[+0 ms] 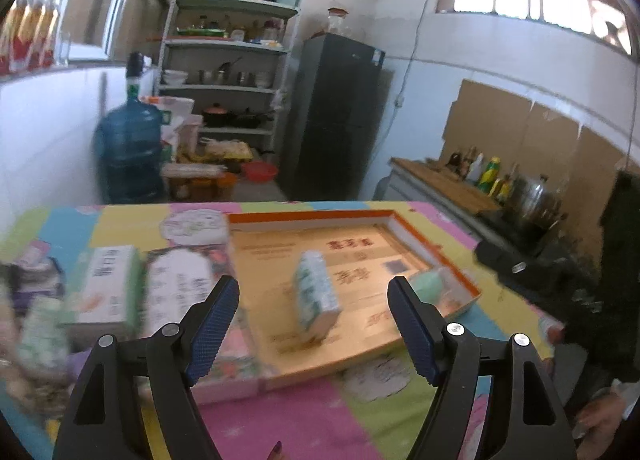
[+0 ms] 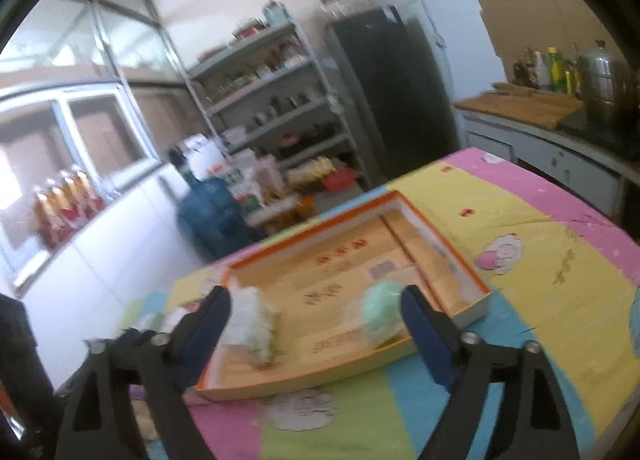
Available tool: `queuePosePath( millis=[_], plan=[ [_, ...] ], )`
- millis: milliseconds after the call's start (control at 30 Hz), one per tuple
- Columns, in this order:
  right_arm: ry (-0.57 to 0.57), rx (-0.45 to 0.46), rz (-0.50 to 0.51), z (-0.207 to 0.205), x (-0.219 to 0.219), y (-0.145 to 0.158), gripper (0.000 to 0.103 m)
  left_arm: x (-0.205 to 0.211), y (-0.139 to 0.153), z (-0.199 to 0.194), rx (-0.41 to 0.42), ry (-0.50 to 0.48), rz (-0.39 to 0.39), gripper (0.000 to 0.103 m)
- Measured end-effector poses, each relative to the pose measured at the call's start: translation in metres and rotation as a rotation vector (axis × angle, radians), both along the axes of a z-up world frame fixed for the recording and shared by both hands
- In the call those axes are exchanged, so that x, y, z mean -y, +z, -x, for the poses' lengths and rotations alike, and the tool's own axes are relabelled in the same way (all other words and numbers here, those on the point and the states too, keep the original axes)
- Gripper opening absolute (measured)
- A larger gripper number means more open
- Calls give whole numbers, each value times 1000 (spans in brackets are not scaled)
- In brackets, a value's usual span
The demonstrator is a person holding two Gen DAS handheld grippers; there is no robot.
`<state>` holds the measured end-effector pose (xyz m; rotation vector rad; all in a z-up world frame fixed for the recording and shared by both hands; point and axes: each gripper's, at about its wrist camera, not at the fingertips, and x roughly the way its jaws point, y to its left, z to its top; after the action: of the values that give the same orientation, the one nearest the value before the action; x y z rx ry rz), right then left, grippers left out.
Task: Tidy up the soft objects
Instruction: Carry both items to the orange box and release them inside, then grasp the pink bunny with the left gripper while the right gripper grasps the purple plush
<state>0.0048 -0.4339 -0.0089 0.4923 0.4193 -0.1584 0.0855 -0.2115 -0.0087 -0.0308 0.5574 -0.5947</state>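
A shallow orange-rimmed cardboard tray [image 1: 312, 215] [image 2: 472, 276] lies on the colourful mat. Inside it a green-and-white tissue pack [image 1: 316, 296] [image 2: 256, 324] stands on end, tilted. A pale green soft item in clear wrap [image 1: 428, 286] [image 2: 382, 312] rests in the tray's near right corner. My left gripper [image 1: 313, 284] is open above the mat in front of the tray, holding nothing; the pack shows beyond its fingers. My right gripper [image 2: 316, 294] is open too, with nothing between its pads, and the green item sits just beyond its right finger. Both views are motion-blurred.
Left of the tray lie a white-and-green tissue box [image 1: 108, 288], a flat printed pack [image 1: 180, 288] and several blurred soft packs. Beyond the table are a blue water jug [image 1: 128, 147], a shelf rack [image 1: 228, 71], a dark fridge [image 1: 336, 115] and a counter [image 1: 452, 183] with bottles.
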Motion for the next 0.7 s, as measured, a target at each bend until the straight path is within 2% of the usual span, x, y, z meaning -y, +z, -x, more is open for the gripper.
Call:
queuePosePath(
  millis=[100, 267, 400, 567, 700],
  plan=[
    [33, 92, 50, 12, -26, 1, 93, -18, 2, 13, 31, 25, -38, 78],
    [159, 128, 87, 14, -71, 2, 93, -59, 2, 28, 31, 72, -36, 78],
    [252, 89, 175, 10, -113, 4, 93, -98, 2, 38, 57, 134, -33, 78],
    [300, 61, 260, 11, -159, 1, 93, -151, 1, 49, 74, 211, -18, 78],
    [355, 3, 246, 7, -188, -7, 93, -195, -6, 51, 54, 277, 10, 78]
  ],
)
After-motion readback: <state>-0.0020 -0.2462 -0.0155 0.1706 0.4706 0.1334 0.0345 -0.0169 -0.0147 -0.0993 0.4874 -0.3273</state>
